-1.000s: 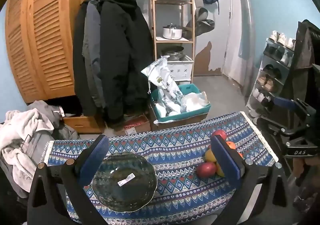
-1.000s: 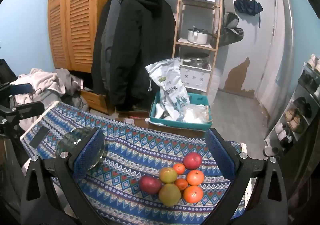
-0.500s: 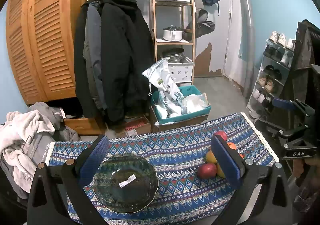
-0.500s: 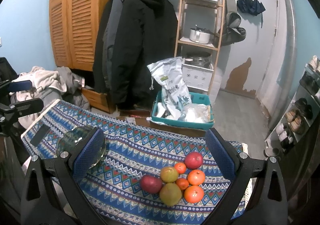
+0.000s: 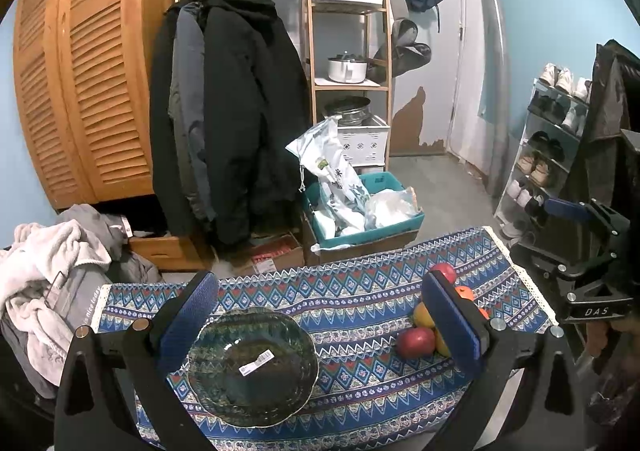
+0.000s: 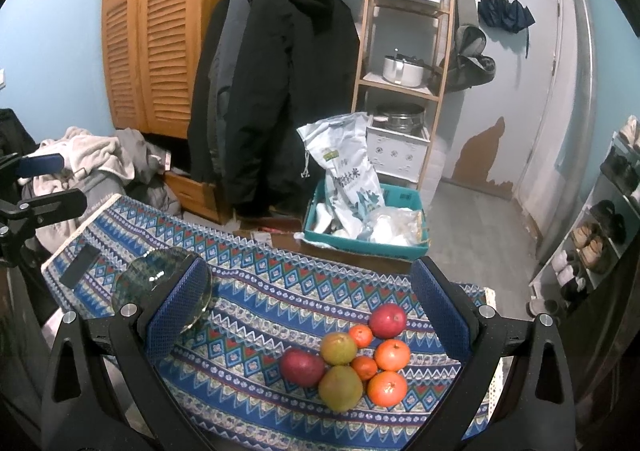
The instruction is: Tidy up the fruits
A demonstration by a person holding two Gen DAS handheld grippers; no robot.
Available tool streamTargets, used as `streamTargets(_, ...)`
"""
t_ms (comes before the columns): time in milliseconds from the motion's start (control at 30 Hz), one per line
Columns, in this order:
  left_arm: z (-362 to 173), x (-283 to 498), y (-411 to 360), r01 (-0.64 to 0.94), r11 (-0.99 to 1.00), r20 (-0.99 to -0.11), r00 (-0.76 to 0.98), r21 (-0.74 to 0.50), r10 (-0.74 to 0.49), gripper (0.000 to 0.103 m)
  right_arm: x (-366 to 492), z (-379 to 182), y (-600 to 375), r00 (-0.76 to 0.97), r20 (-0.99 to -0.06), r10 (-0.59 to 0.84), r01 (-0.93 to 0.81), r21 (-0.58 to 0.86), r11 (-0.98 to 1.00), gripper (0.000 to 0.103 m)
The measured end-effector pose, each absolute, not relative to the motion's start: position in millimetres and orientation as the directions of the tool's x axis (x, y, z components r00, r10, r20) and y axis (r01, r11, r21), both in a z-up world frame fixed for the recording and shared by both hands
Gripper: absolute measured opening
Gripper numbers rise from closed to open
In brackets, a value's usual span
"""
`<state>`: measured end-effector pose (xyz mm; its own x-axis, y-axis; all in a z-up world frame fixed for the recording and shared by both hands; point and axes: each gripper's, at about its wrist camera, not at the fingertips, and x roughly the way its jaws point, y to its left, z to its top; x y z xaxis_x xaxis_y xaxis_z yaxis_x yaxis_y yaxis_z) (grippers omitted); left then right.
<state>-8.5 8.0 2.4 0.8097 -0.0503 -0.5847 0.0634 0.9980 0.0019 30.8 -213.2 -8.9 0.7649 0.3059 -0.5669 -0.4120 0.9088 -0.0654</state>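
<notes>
A cluster of fruit lies on the patterned blue cloth (image 6: 256, 311): two red apples (image 6: 301, 367) (image 6: 387, 319), two green-yellow pears (image 6: 339, 347), several oranges (image 6: 392, 355). In the left wrist view the fruit (image 5: 415, 342) is partly hidden behind my right finger. A dark green glass bowl (image 5: 253, 365) with a white sticker stands empty at the cloth's left; it shows in the right wrist view (image 6: 154, 283) too. My left gripper (image 5: 320, 327) is open and empty above the bowl. My right gripper (image 6: 308, 311) is open and empty above the fruit.
A black phone-like slab (image 6: 82, 259) lies on the cloth's left end. Behind the table stand a teal bin with bags (image 6: 366, 227), hanging coats (image 6: 276, 91), a wooden shelf (image 6: 400, 51) and a pile of clothes (image 5: 52, 271). A shoe rack (image 5: 548, 143) stands at the right.
Both views have lifted and drawn back slightly, so the bowl and fruit sit a little lower in frame. Both grippers stay open. Nothing on the cloth has moved.
</notes>
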Motion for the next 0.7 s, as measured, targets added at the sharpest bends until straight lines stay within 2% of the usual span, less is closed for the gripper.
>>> streamTargets(700, -3.3, -9.7, 4.0, 0.066, 0.998, -0.598, 0.800, 0.003, -0.051, 0.103, 29.2, -10.2, -212.4, 0.761, -0.573, 0.304, -0.418, -0.075, 0.906, 0.100)
